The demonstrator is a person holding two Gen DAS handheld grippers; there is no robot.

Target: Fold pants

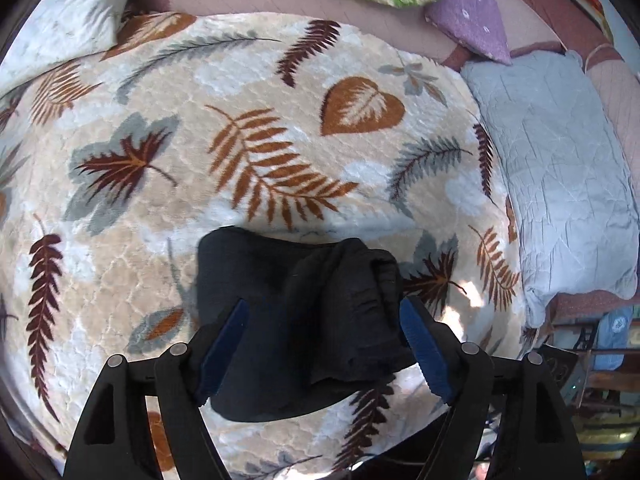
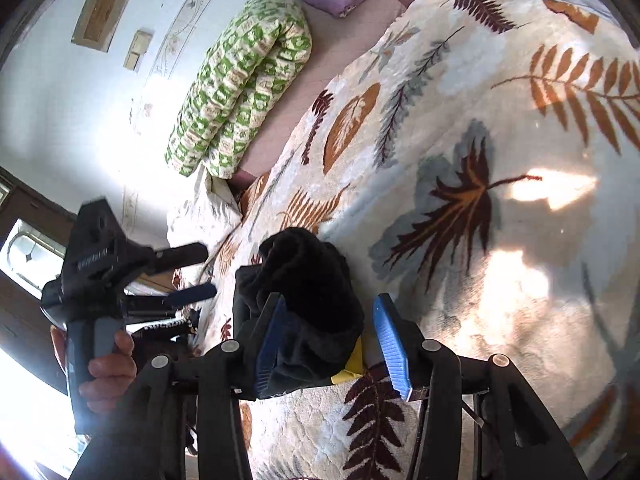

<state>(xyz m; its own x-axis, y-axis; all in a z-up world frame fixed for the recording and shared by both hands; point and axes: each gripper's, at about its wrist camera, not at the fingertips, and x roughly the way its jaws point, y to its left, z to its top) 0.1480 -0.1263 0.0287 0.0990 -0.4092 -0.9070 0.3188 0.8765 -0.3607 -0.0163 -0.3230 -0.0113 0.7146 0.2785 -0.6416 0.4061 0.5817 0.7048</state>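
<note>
The black pants (image 1: 296, 320) lie folded into a compact bundle on the leaf-patterned blanket (image 1: 256, 128), near its front edge. My left gripper (image 1: 322, 344) is open, its blue pads on either side of the bundle and above it, holding nothing. In the right wrist view the same pants (image 2: 308, 304) sit between the blue pads of my right gripper (image 2: 328, 340), which is open and empty. The left gripper (image 2: 192, 272) also shows there, held in a hand at the left, open beside the bundle.
A grey-blue quilted pillow (image 1: 560, 168) lies at the blanket's right. A purple cushion (image 1: 472, 20) and a green patterned roll (image 2: 240, 84) lie at the back by the wall. Something yellow (image 2: 352, 368) shows under the pants' edge. Furniture (image 1: 592, 380) stands beyond the bed's right edge.
</note>
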